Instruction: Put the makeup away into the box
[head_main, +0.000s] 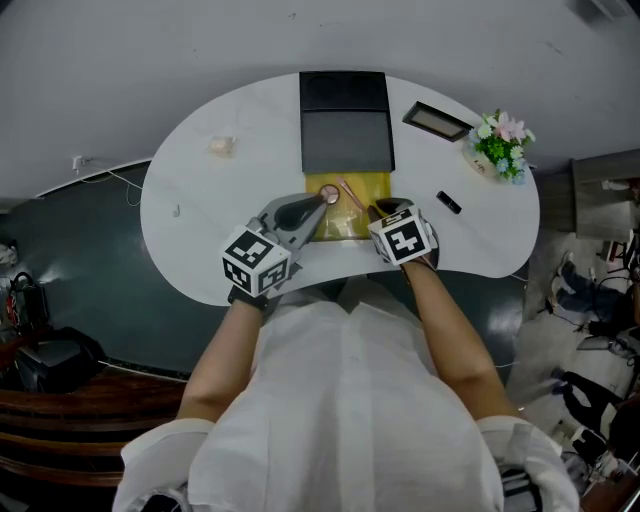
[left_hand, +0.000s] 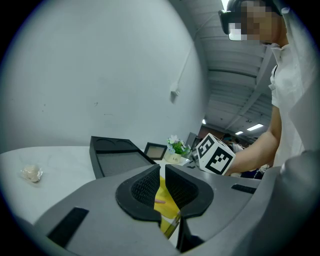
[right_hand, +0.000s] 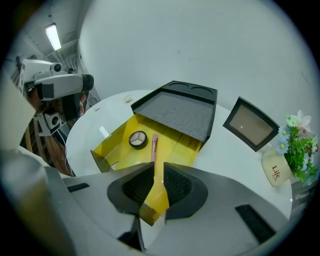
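A yellow cardboard box (head_main: 352, 222) lies open near the table's front edge. Inside it are a round compact (head_main: 329, 193) and a thin pink stick (head_main: 350, 192). My left gripper (head_main: 322, 199) is at the box's left side. In the left gripper view its jaws (left_hand: 163, 182) are shut on a yellow flap (left_hand: 168, 206) that runs between the pads. My right gripper (head_main: 378, 212) is at the box's right side, shut on the near flap (right_hand: 156, 202). Beyond the jaws the compact (right_hand: 138, 139) and the pink stick (right_hand: 153, 146) lie on the box floor.
A black tray (head_main: 345, 125) with a grey lining sits behind the box, overlapping its far end. A picture frame (head_main: 436, 121), a pot of flowers (head_main: 500, 145) and a small black object (head_main: 449, 202) stand to the right. A crumpled scrap (head_main: 222, 146) lies at the left.
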